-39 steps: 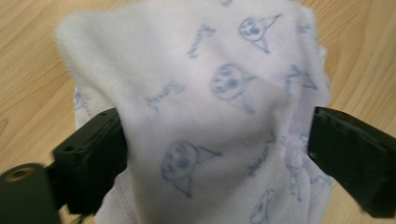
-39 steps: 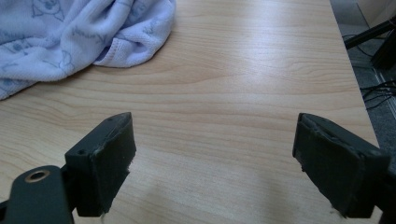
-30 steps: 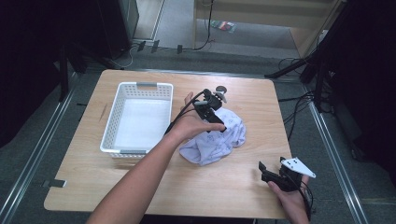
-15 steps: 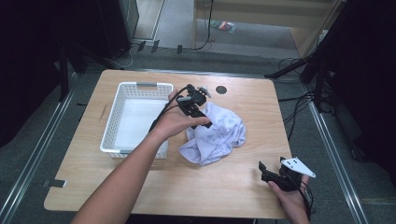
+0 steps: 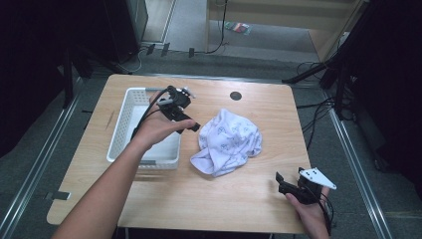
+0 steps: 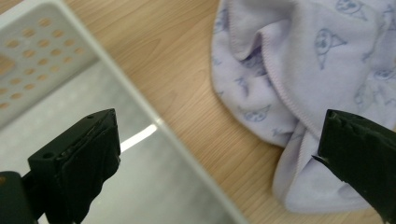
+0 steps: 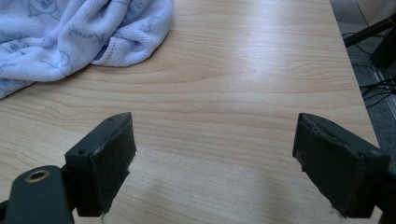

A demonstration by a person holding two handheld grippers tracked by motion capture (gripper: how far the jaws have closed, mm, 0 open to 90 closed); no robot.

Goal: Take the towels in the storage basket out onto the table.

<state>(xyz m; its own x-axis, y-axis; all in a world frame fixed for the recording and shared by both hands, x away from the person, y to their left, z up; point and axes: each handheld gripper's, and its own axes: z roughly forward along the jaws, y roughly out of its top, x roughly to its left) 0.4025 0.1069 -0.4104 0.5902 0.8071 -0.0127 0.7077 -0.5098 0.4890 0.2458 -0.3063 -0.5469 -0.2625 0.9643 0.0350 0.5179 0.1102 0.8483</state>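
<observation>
My left gripper (image 5: 191,124) has pulled back from the cloth (image 5: 226,141) since a second ago: then it was down on the cloth's far-left part, and now I hold it off to the left, above the near-right rim of the white basket (image 5: 119,130). The cloth has spread out a little on the table (image 5: 239,199) and no longer bunches up under the fingers. My right gripper (image 5: 282,182) has not moved; it sits at the table's near right corner.

In the left gripper view the left gripper's fingers (image 6: 77,163) stand wide apart with nothing between them, one over the basket's rim (image 6: 140,112) and the other over the cloth's hem (image 6: 299,126). The cloth lies beyond and beside the far finger, untouched by it as far as I can tell.

In the right gripper view the right gripper's fingers (image 7: 109,154) are likewise released and wide, over bare wood, with the cloth (image 7: 70,32) well apart towards the far left of that view.

The cloth lies in the middle of the table, just right of the basket. It is a pale lilac, soft, crumpled piece with small printed figures, stitched along its hem, folded over itself in loose lumps.
</observation>
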